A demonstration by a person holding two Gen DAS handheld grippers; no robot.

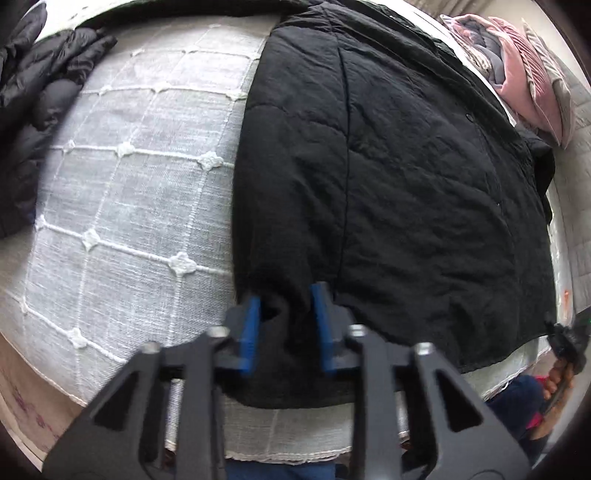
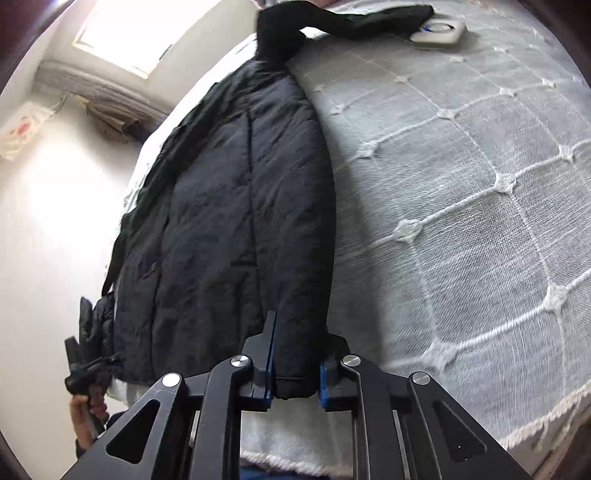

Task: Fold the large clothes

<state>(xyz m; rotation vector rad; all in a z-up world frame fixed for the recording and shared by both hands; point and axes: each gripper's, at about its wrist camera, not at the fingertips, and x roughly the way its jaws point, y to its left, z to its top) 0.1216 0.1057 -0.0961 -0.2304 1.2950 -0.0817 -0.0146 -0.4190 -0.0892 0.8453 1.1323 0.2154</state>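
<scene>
A large black padded jacket (image 1: 388, 177) lies flat on a grey-white bedspread (image 1: 140, 192). In the left wrist view, my left gripper (image 1: 286, 321) is shut on a bunched fold at the jacket's near hem, by its left edge; blue pads (image 1: 251, 332) press the cloth. My right gripper (image 1: 567, 341) shows at the far right by the other hem corner, in a hand. In the right wrist view, my right gripper (image 2: 295, 365) is shut on the near hem of the jacket (image 2: 229, 221), by its right edge. The left gripper (image 2: 83, 369) shows low at the left.
A black puffer garment (image 1: 48, 92) lies at the bedspread's far left. Pink and grey bedding (image 1: 517, 74) is piled at the far right. A dark sleeve (image 2: 332, 20) and a white device (image 2: 439, 33) lie at the far end. The bed's near edge (image 2: 295, 454) runs under both grippers.
</scene>
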